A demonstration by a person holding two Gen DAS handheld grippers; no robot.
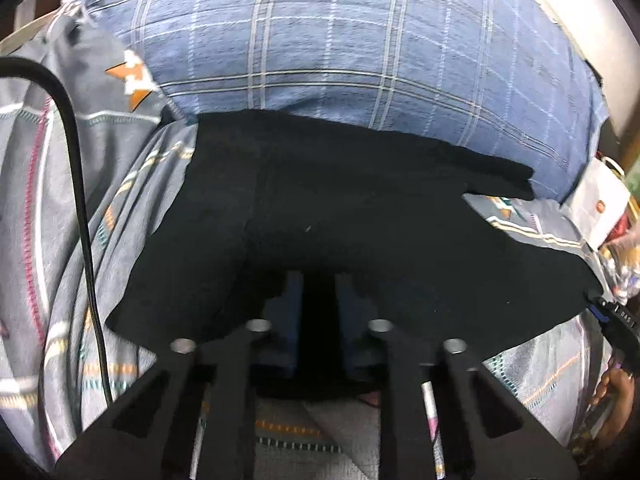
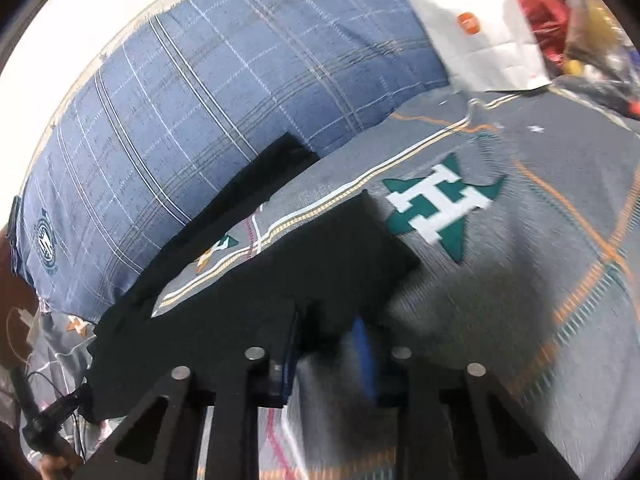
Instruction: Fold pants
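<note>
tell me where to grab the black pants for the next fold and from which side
Grip the black pants at the near hem edge, one corner per gripper, coming in low from the near side. The cloth lies flat on the grey patterned bedsheet, two legs stretching toward the blue plaid pillow, so only edges give the jaws something to pinch. The left gripper is already there.

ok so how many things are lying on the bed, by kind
black pants: 1
blue plaid pillow: 1
white paper bag: 1
black cable: 1
total: 4, not counting the blurred clutter beside the bag
</note>
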